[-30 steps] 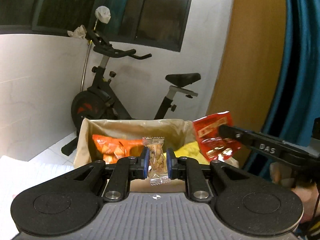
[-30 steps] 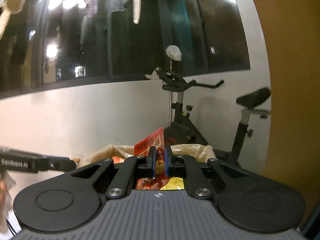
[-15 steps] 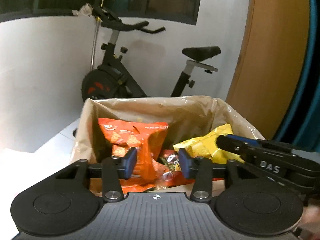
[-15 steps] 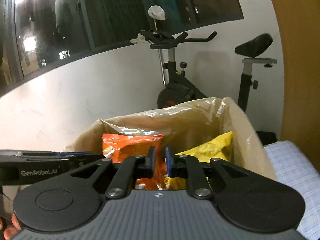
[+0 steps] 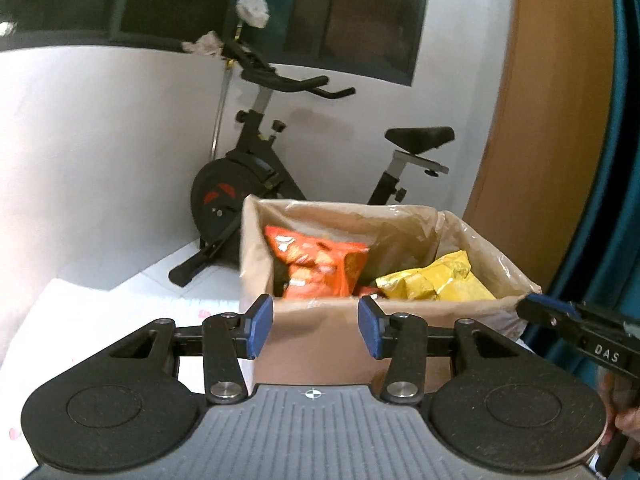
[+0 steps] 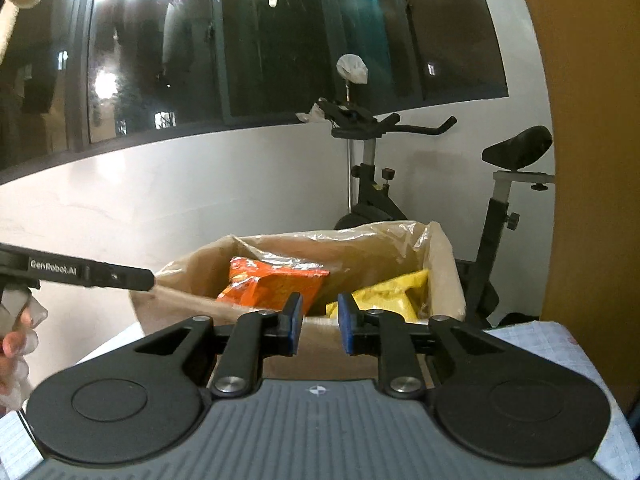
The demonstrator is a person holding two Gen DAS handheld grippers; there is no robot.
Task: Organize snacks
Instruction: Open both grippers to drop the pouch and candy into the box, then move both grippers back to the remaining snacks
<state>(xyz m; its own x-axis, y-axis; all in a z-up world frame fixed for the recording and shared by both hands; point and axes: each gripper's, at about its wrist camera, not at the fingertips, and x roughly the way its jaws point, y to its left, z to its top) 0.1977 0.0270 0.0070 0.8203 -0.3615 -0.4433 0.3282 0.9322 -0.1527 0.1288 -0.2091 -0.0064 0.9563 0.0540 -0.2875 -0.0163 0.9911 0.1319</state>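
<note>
A cardboard box (image 5: pixel 250 264) lined with clear plastic holds an orange snack bag (image 5: pixel 320 268) and a yellow snack bag (image 5: pixel 436 284). My left gripper (image 5: pixel 316 330) is open in front of the box's near wall, with nothing between its blue pads. Its finger also shows at the left of the right wrist view (image 6: pixel 136 278). My right gripper (image 6: pixel 320 324) faces the same box (image 6: pixel 444 280), and its jaws are opening by a narrow gap with nothing between them. Behind them lie the orange bag (image 6: pixel 272 280) and the yellow bag (image 6: pixel 384 296).
A black exercise bike (image 5: pixel 256 184) stands behind the box against a white wall. A wooden panel (image 5: pixel 540 120) and a teal curtain (image 5: pixel 624 160) rise at the right. The box rests on a white surface (image 5: pixel 120 308); a blue checked cloth (image 6: pixel 540 340) lies beside it.
The left gripper let go of a small clear packet of nuts, and the right let go of a red snack bag. Both jaws opened and both grippers drew back to the box's near side.
</note>
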